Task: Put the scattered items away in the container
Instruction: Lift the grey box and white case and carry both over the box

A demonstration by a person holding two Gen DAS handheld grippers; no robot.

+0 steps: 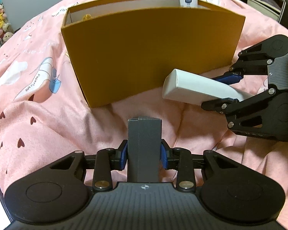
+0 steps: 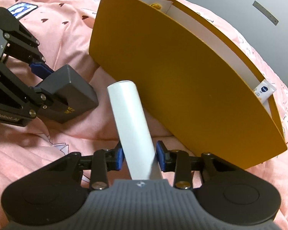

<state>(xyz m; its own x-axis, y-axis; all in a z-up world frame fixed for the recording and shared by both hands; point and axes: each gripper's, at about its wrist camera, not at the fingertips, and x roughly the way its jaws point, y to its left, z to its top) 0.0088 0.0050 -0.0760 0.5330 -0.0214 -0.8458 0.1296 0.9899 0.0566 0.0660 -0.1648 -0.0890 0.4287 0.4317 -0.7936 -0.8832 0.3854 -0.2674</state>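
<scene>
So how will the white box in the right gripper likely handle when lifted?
The white box looks stiff, with crisp edges. Its smooth faces may slip, and held near one end by the right gripper it sits tilted, so it might pivot.

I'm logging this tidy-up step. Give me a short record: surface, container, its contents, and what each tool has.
surface: pink blanket
container: orange box, upright and open-topped
in box: white tube; something yellow, mostly hidden
left tool: shut on grey box
right tool: holds white box between its pads
both items: outside the orange box, in front of it
</scene>
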